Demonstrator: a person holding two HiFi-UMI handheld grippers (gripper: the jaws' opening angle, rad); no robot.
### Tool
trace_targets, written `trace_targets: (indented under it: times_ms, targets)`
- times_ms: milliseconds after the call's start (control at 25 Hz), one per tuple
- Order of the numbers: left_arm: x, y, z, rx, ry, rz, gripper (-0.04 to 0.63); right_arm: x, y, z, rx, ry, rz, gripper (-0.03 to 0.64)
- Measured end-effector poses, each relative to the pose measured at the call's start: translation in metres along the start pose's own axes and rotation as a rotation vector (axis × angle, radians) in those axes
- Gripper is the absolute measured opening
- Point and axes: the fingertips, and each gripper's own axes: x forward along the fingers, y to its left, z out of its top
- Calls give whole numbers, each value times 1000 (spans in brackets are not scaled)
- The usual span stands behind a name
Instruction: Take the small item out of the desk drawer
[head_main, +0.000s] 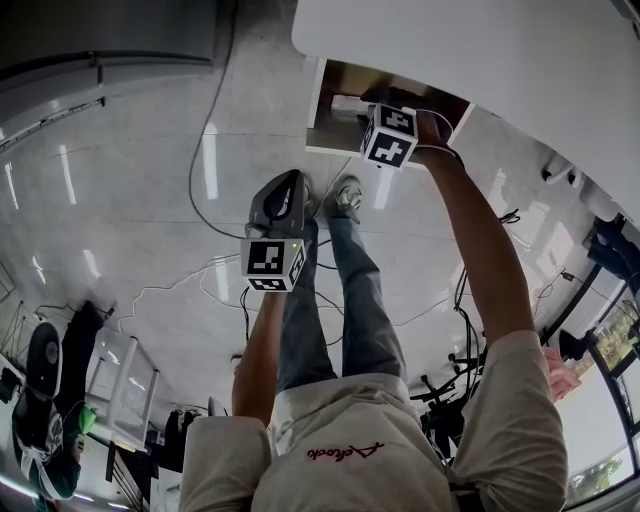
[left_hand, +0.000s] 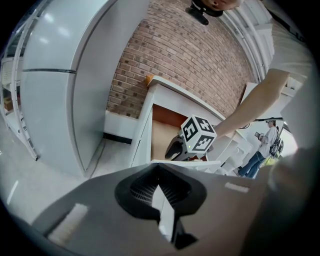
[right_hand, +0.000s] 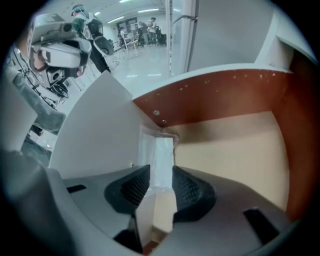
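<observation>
Ribbed black pads of the right gripper fill the bottom of its own view. They stand wide apart, one on each side of a small plastic-wrapped packet. The pads flank the wrapper closely, but I see no squeeze on it, so I judge the claw open and not yet gripping.

The packet stands in a corner of the open drawer, on the pale floor where the white side wall meets the reddish-brown wall. In the head view the right gripper reaches steeply down into the drawer, which juts out from under the white desk.

The left gripper hangs outside the drawer, in front of it and aimed toward it. Its jaws meet at the tips and I can make out nothing held.

The step in hand looks like the grasp itself: the claw is placed around the packet and the closing is not yet done. The next move calls for a gentle, centred close, since the wrapper looks thin and slippery. The packet also sits tight against the drawer's corner, so one pad may catch the wall. After that comes a straight lift clear of the drawer's front edge.
</observation>
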Motion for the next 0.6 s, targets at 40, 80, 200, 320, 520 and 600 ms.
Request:
trace_targets:
  times_ms: [40, 80, 200, 320, 520, 600]
  targets:
    - [1, -2, 1, 4, 0, -5, 8, 4, 0, -1, -9, 15, 3, 109]
    - [1, -3, 4, 9, -3, -9, 8, 6, -2, -3, -16, 30, 3, 110]
    - [-1, -2, 8, 18, -15, -12, 8, 11, -6, -3, -48, 64, -8, 109]
    - [-3, -1, 6, 14, -17, -10, 8, 16, -6, -6, -50, 77, -13, 109]
    - [-2, 6, 4, 7, -14, -4, 8, 24, -12, -9, -59, 85, -18, 107]
    - [-2, 13, 0, 2, -11, 2, 8, 27, -14, -7, -56, 85, -22, 91]
